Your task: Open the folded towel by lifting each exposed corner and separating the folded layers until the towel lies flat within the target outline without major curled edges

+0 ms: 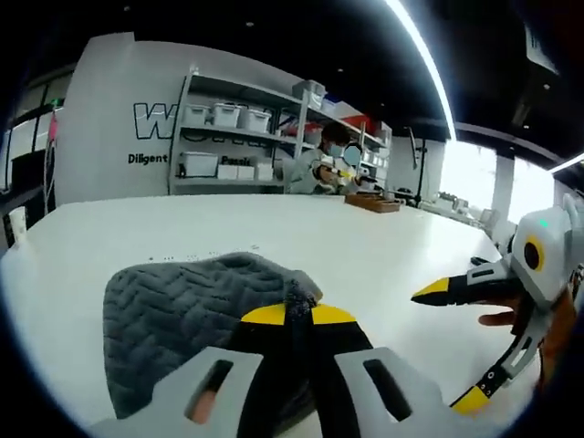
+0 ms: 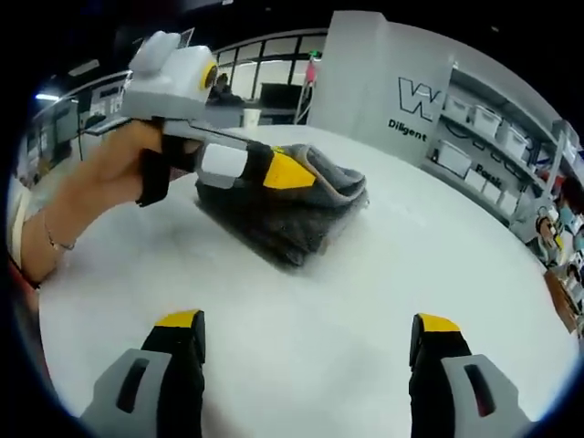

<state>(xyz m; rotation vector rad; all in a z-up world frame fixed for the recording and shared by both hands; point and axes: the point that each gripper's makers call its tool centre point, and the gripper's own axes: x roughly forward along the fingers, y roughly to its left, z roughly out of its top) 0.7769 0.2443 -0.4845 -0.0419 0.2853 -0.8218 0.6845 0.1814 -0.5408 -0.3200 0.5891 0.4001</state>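
Biggest worry: left gripper (image 1: pixel 290 315) clamped on a thick bunch at the edge of the towel (image 1: pixel 173 306), so probably more than one layer pinched. Lifting from here likely drags the whole folded stack across the table (image 2: pixel 301 347) instead of peeling the top layer, or flips it into a messier heap. No target outline spotted on the tabletop, so hard to say where flat should end up. Right gripper (image 2: pixel 306 336) hanging with jaws wide apart, well short of the towel, nothing held. Towel itself: dark grey, plush, herringbone-ish ribbed weave, soft rounded folds, sitting mid-table as a lumpy wedge. Table plain white, smooth and matte, so little friction to keep the pile anchored
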